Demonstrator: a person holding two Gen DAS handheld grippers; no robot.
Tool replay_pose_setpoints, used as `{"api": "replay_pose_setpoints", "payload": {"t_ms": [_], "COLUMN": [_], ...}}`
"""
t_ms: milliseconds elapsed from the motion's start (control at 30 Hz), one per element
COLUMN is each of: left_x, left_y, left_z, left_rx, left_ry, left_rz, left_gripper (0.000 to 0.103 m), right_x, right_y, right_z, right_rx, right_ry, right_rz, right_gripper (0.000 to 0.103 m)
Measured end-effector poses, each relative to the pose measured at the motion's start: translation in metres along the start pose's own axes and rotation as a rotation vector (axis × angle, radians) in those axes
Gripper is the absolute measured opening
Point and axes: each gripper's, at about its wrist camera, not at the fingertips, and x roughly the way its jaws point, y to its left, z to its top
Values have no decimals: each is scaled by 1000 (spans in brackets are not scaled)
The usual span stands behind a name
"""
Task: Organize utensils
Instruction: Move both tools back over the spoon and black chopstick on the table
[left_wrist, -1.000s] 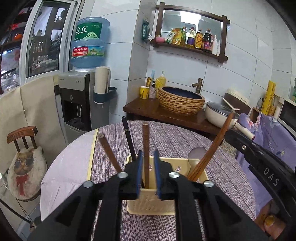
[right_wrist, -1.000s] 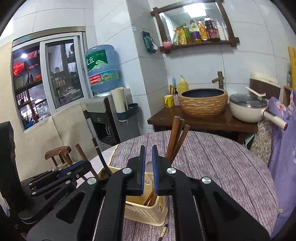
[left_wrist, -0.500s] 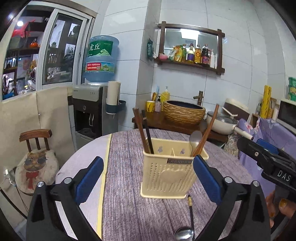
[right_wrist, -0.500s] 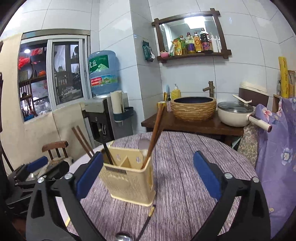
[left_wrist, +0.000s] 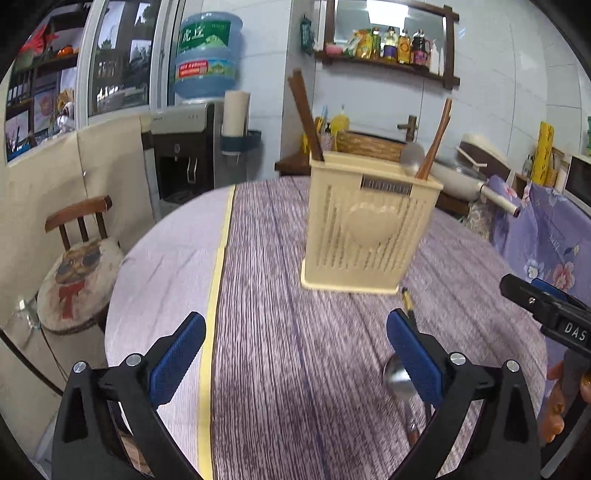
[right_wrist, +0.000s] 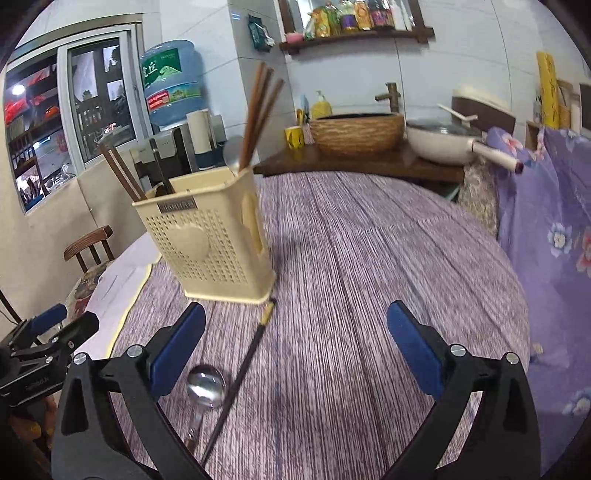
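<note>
Left wrist view: the left gripper (left_wrist: 295, 350), black-armed with blue pads, has its jaws spread wide after just opening, with only the purple wood-grain tablecloth (left_wrist: 280, 369) between them. Beyond it, the cream perforated plastic utensil caddy (left_wrist: 369, 236) stands upright on the round table. Brown wooden chopsticks (left_wrist: 304, 114) lean out of its left compartment; a further wooden chopstick (left_wrist: 436, 140) and a steel spoon bowl (left_wrist: 412, 158) rise from its right. A loose stainless-steel spoon (left_wrist: 397, 376) and a dark gold-tipped chopstick (left_wrist: 408, 304) lie on the cloth near the right-hand blue pad, in front of the caddy's right corner. The right gripper (left_wrist: 546, 310) enters at the far right edge.

Right wrist view: the left gripper (right_wrist: 48, 339) appears at lower left. The right gripper (right_wrist: 295, 343) likewise has its jaws wide apart after just opening, holding nothing. The spoon (right_wrist: 207, 384) and dark chopstick (right_wrist: 243, 373) lie side by side just inside its left-hand pad, the chopstick tip almost touching the caddy (right_wrist: 207, 236) base.
</note>
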Motion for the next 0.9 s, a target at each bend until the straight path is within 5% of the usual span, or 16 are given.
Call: {"api": "replay_pose_setpoints", "payload": {"t_ms": [333, 900], "left_x": [15, 48], "left_y": [-28, -87], "left_z": [-40, -43], "left_rx": [51, 125], "left_ry": [135, 222], "left_rz": [-71, -110], "left_gripper": [75, 64], "right_x": [5, -5], "right_y": [-19, -42], "right_z": [-41, -51], "right_rx": [26, 80], "right_ry": [58, 66], "right_rz": [-50, -54], "right_gripper": [97, 97]}}
